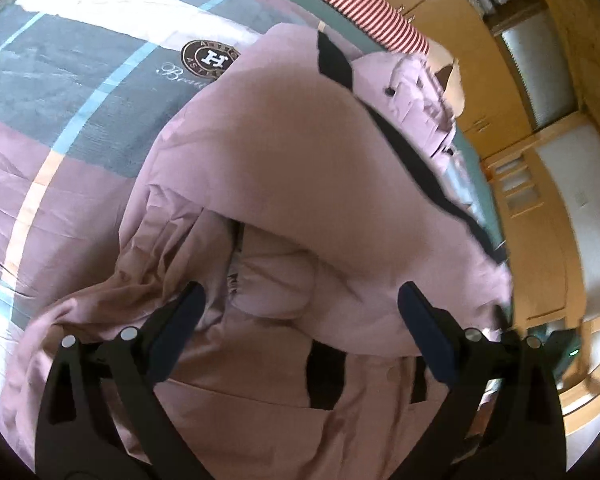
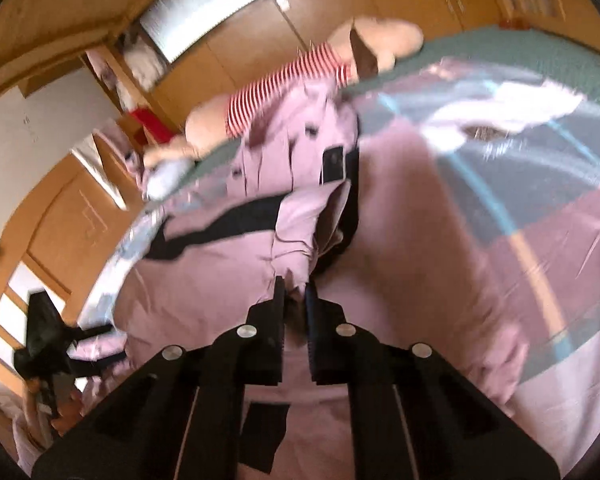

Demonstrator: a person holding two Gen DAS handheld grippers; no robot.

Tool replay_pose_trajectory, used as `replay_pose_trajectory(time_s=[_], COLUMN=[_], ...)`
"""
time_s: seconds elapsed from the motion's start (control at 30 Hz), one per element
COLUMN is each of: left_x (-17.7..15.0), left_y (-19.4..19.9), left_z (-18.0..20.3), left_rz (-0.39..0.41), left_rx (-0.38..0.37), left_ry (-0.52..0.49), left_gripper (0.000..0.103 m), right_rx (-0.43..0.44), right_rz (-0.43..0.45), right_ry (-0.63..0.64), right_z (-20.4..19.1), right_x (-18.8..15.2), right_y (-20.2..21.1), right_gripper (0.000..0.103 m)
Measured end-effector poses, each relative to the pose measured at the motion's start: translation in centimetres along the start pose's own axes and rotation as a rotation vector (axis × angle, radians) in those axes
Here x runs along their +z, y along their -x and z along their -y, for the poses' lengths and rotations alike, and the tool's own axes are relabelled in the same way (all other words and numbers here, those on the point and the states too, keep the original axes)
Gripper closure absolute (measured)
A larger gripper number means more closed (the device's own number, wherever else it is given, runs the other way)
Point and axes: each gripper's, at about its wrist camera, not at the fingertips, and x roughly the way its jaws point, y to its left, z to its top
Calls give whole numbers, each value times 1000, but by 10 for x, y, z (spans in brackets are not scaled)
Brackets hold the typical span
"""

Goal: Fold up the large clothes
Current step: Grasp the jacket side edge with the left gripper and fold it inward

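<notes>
Pink coat (image 1: 284, 152) heaped on patterned bed (image 1: 60, 92), striped plush toy (image 2: 284, 80) beside, left gripper (image 1: 300, 300) jaws wide, right gripper (image 2: 292, 292) jaws pinched on coat fold.

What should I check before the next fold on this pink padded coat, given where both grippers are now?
1. Right gripper closed on a fold of the pink padded coat with black trim: ok, fabric sits between the fingers.
2. Left gripper free: ok, wide open above the coat, holding nothing.
3. Coat lies on the pink, grey and white striped bedspread: ok.
4. Coat flat: not ok, it is bunched and puffed up.
5. How many layers the right gripper holds: cannot tell.
6. Red-and-white striped plush toy clear of the coat: cannot tell, it lies by the coat's far end.
</notes>
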Motion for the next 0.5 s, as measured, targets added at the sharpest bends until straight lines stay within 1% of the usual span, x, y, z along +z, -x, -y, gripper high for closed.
replay_pose_trajectory(time_s=[0.07,0.2,0.3,0.37,0.43,0.47,0.5], left_x=[0,-1,-4,-5,-6,-7,-8], left_y=[-3,-5,-6,-8,-10,-11,-11], left_z=[4,5,5,8,8,8,8], left_rz=[-6,-18,-26,-31,-34,-36,-37], left_rx=[23,48,68,86,101,106,111], left_ry=[-22,-44,-62,-81,-92,-95,-97], left_gripper=[5,5,5,5,5,5,5], right_rx=[-14,-91,-104,-89,-53,-26,14], right_rz=[6,2,3,-26,-72,-92,-114], right_ry=[-1,27,-3,-27,-50,-63,-76], right_z=[5,4,15,20,21,22,20], right_x=[1,-2,-3,-4,-9,-11,-15], right_y=[2,-8,-5,-8,-13,-14,-18], right_gripper=[95,99,99,96,68,34,17])
